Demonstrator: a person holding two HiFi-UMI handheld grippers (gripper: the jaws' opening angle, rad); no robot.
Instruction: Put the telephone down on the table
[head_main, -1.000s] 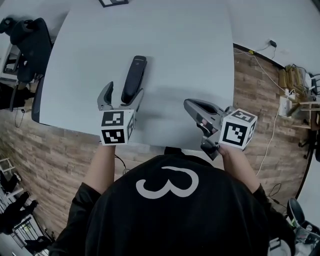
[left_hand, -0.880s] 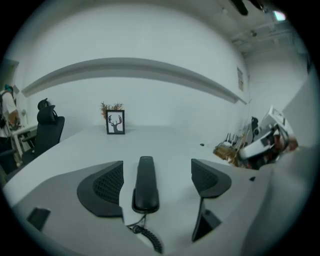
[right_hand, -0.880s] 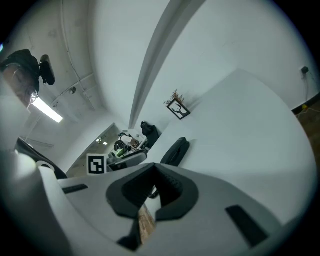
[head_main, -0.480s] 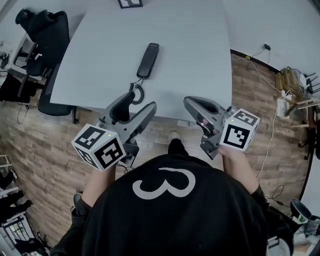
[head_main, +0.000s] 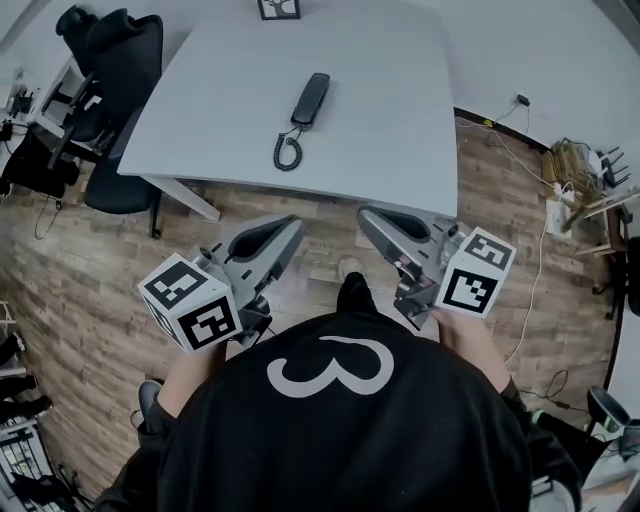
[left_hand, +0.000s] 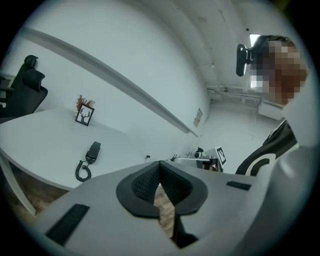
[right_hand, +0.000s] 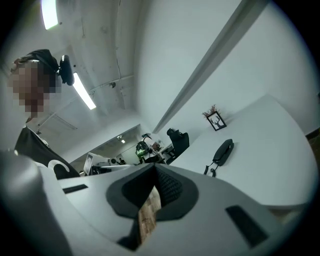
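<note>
Holds left gripper (head_main: 289, 223), jaws just clamped together on nothing, and right gripper (head_main: 366, 214), likewise pinched empty, over wood floor (head_main: 90, 260) short of table (head_main: 400, 120), with telephone (head_main: 311, 100) lying flat mid-table, picture frame (head_main: 279, 8) beyond, office chair (head_main: 120, 60) alongside.

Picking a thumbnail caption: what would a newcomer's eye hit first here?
The black telephone lies on the white table, coiled cord toward the near edge. Short of the table, the left gripper, jaws just closed on nothing, and the right gripper, shut and empty, hang over wood floor.
</note>
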